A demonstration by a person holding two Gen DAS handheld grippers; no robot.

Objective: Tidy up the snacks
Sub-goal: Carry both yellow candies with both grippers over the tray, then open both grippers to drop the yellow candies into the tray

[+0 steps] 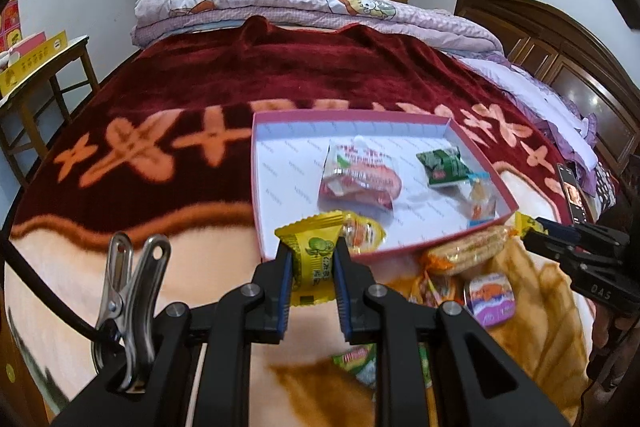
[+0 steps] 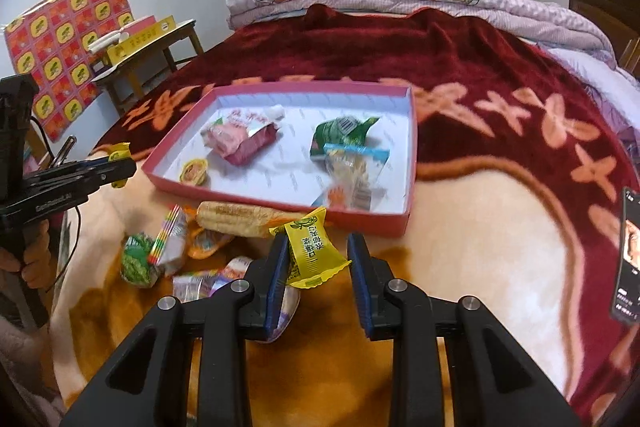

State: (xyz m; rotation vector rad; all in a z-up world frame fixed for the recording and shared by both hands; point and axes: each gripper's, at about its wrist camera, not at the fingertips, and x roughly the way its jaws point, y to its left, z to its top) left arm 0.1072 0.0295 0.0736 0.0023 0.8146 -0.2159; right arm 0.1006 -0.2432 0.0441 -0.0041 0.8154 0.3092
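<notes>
Risk: right claw (image 2: pixel 318 263) grips its yellow pack (image 2: pixel 310 253) off-centre, only the left pad clearly touching, the right pad apart from the wrapper, so it could twist out mid-carry. Left claw (image 1: pixel 311 265) is clamped squarely on its own yellow pack (image 1: pixel 313 259). The box (image 1: pixel 484 163) sits just ahead of both claws. Loose snacks (image 2: pixel 168 251) lie on the bed, left of the right claw.

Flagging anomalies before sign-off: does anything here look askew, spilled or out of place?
Nothing spilled or damaged. The right claw holds its tilted yellow packet diagonally, off to one side, while the left claw pinches its upright yellow packet squarely. Loose snacks lie on the blanket outside the pink box.
</notes>
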